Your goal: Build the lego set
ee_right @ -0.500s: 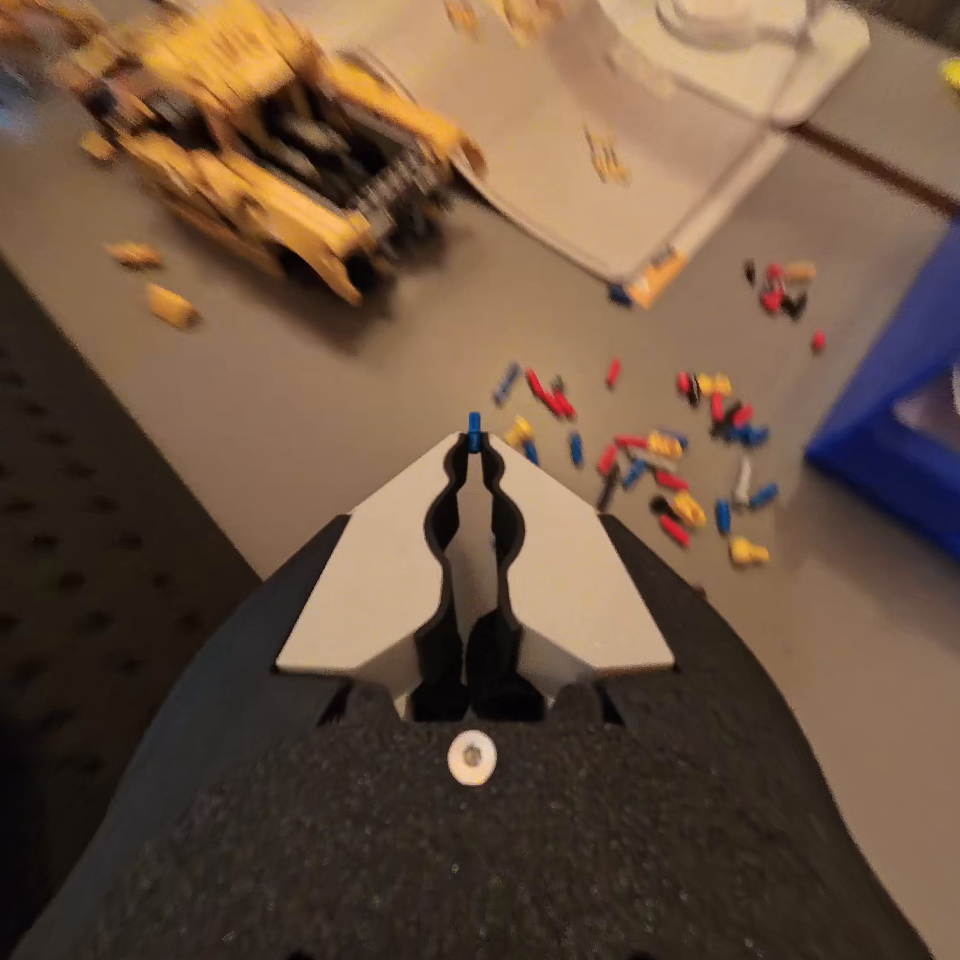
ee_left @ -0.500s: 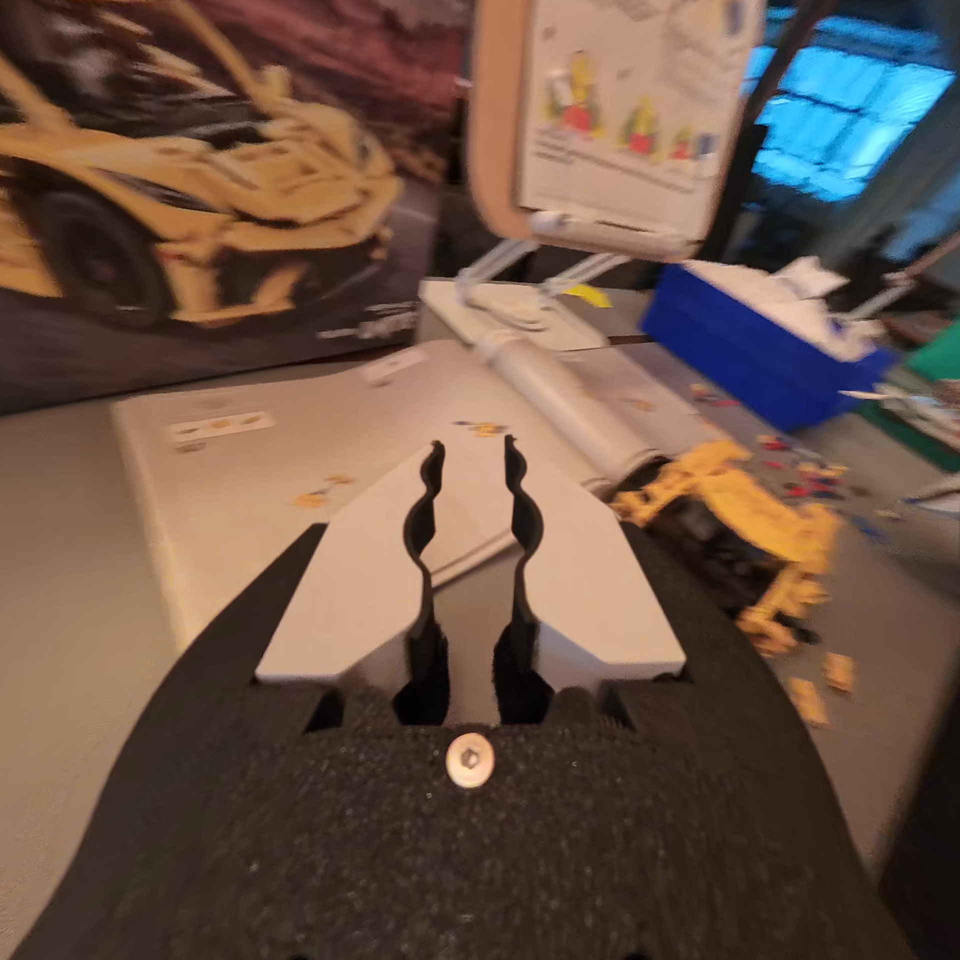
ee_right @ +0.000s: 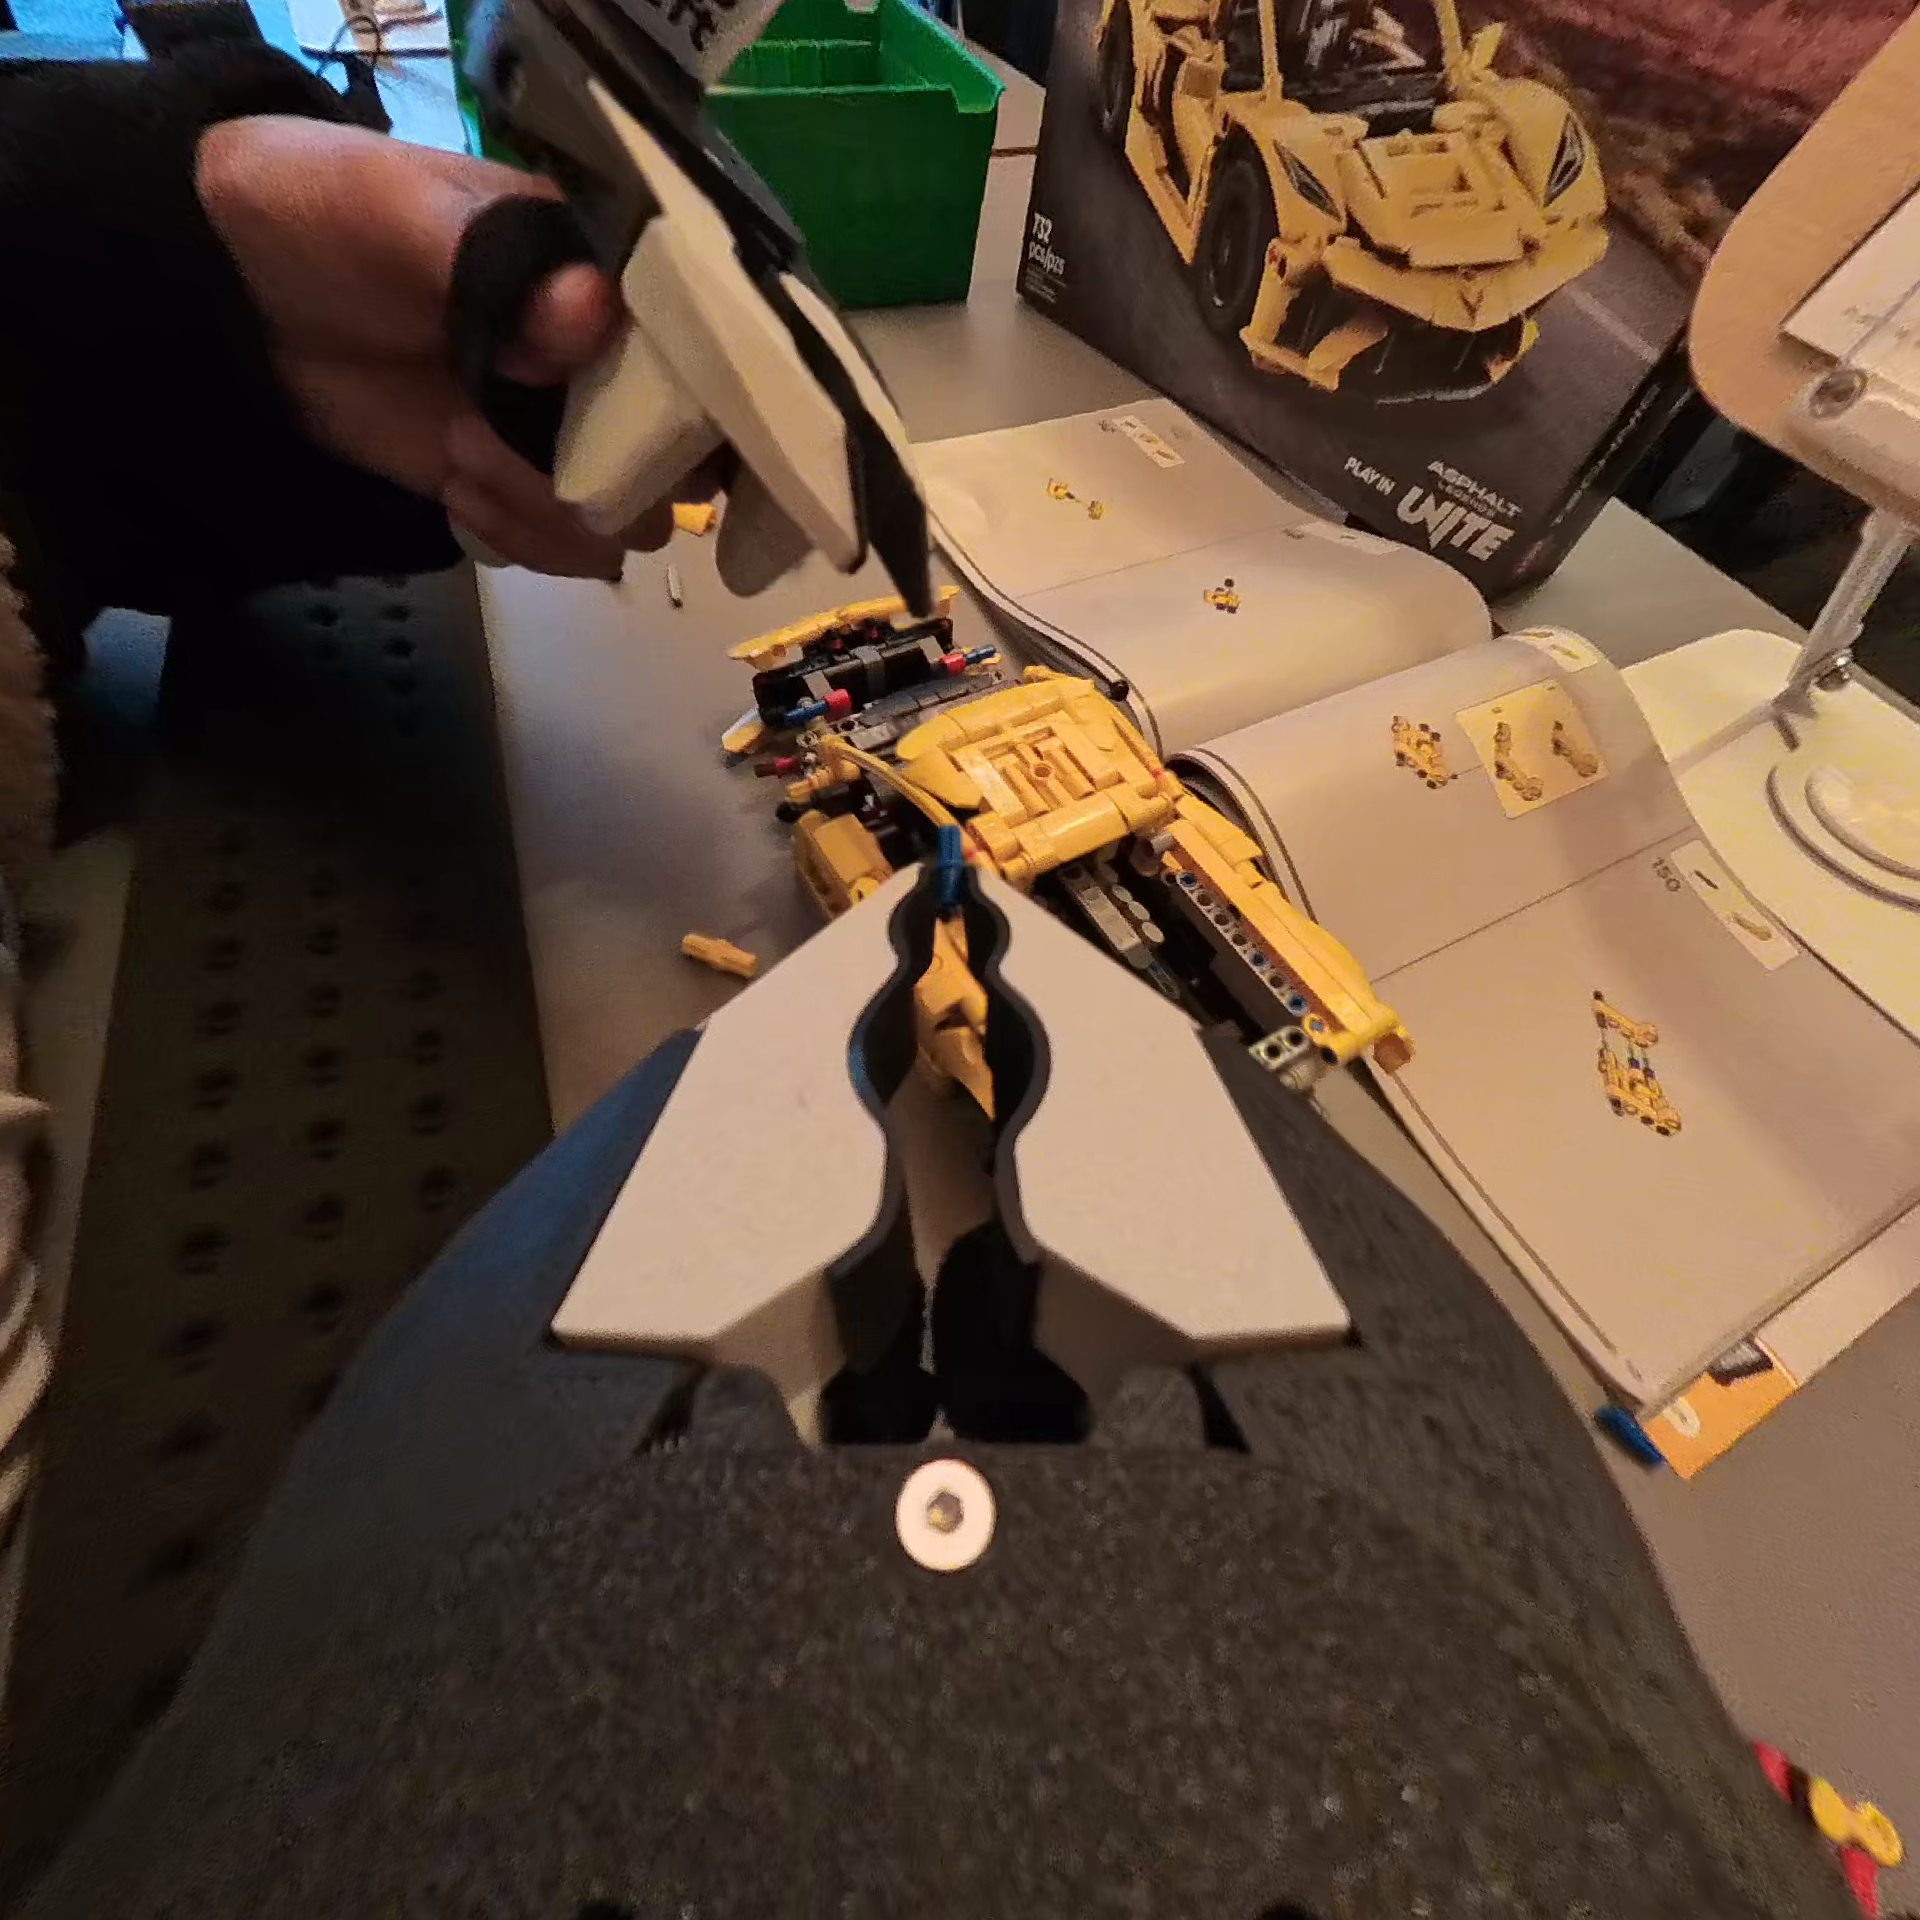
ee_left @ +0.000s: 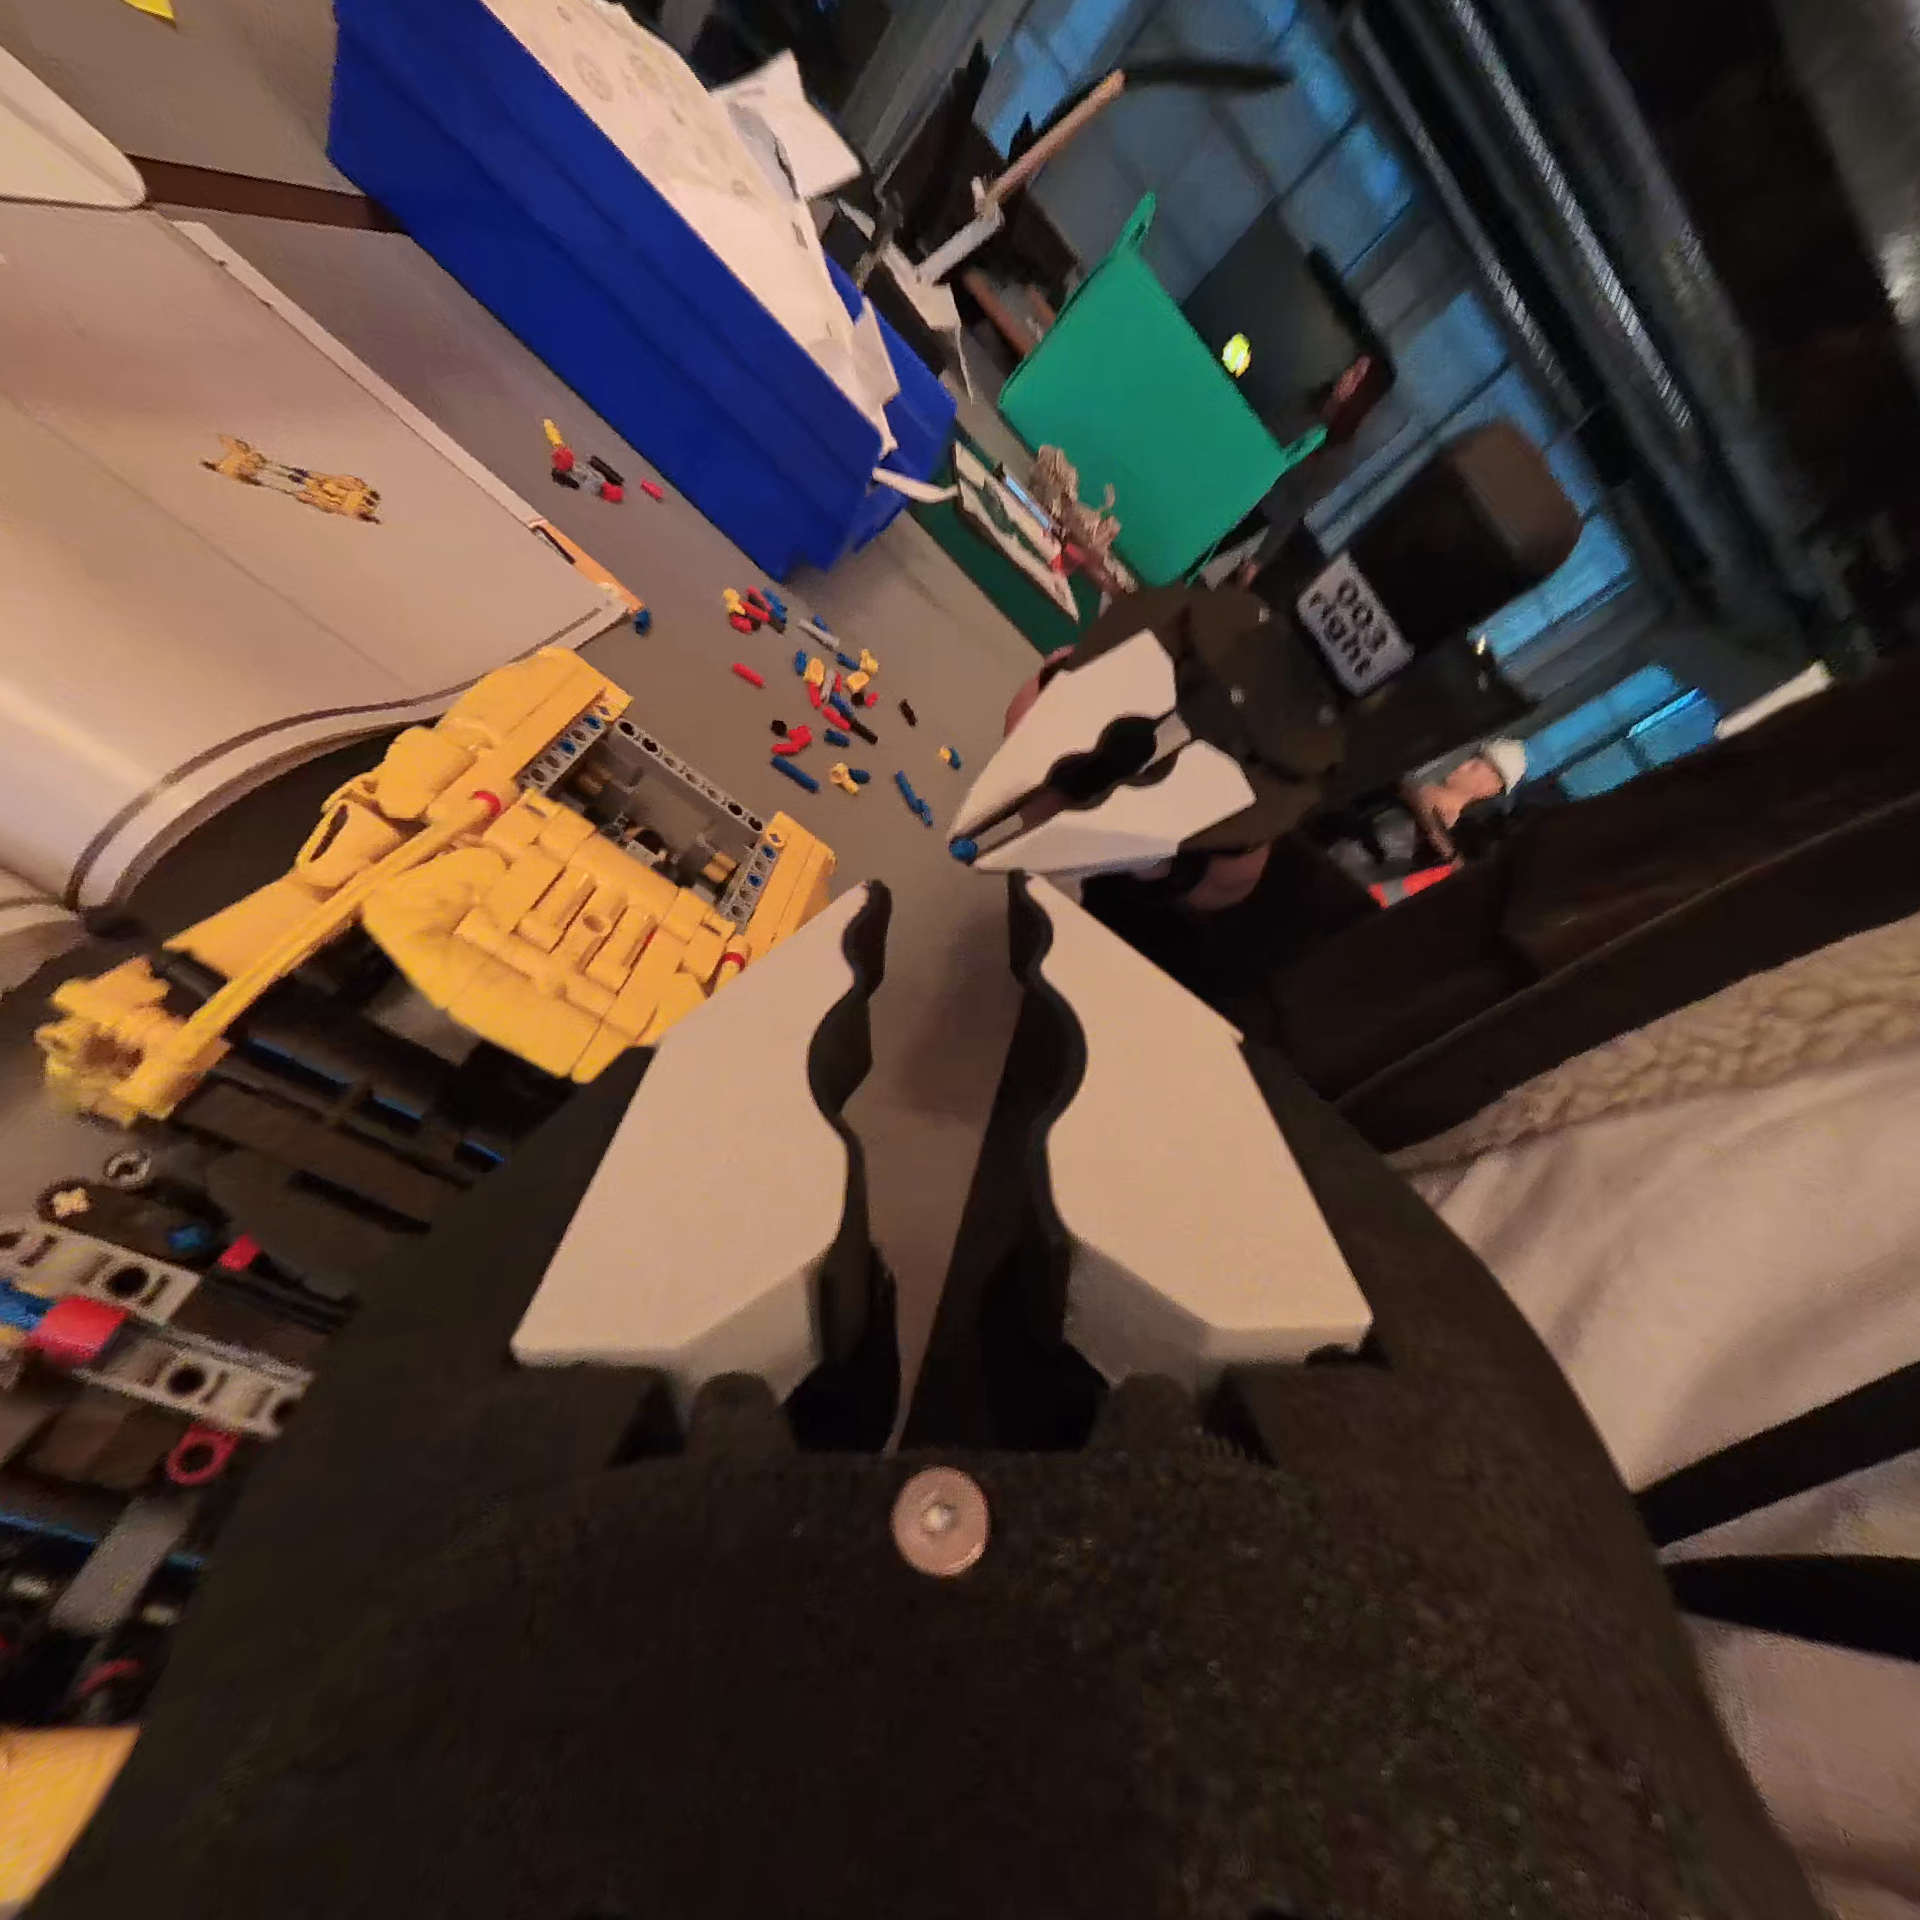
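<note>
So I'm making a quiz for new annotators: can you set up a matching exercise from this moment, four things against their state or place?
Things:
1. left hand-held gripper
2. small blue plastic pin
3. partly built yellow brick car
4. open white paper instruction booklet

States or places:
A. lying flat beside the car
B. pinched at the right hand-held gripper tips
C. open, holding nothing
D. resting on the grey table, unfinished

Pairs: 1-C, 2-B, 3-D, 4-A
</note>
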